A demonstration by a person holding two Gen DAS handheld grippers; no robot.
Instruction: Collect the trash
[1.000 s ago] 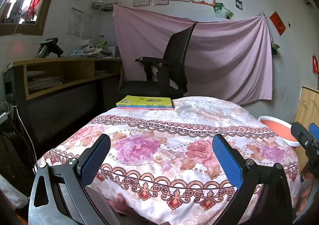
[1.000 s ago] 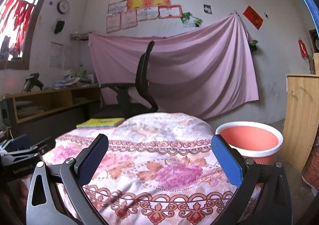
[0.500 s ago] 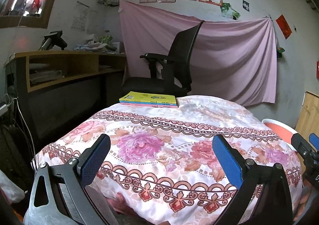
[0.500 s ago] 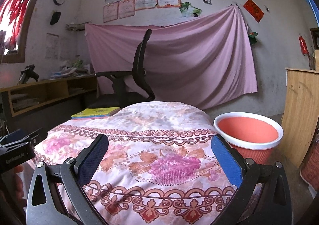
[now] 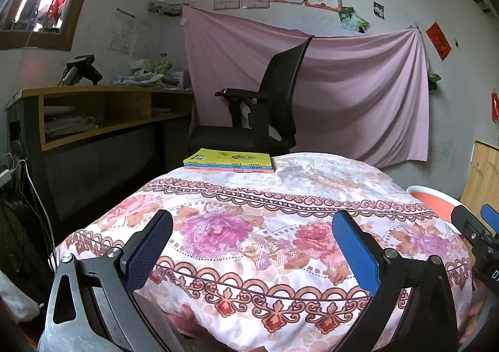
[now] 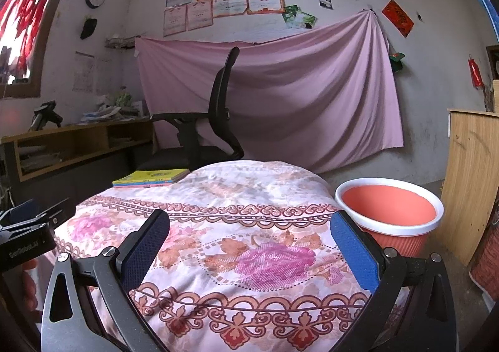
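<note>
Left tongs (image 5: pixel 252 239) and right tongs (image 6: pixel 249 238), both spread apart and empty, above a floral cloth (image 6: pixel 237 196).
Orange bin (image 6: pixel 389 218) stands just right of the cloth; books (image 5: pixel 229 161) lie at its far edge.

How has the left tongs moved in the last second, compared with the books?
Yes. The left tongs moved forward toward the books, which now appear larger and lower in the left wrist view.

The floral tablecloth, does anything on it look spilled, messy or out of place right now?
Nothing stands out. The floral tablecloth shows no spill or litter; only a neat stack of books sits at its far left edge. The orange bin stands upright beside the table. Both grippers, left and right, are open and hold nothing.
</note>
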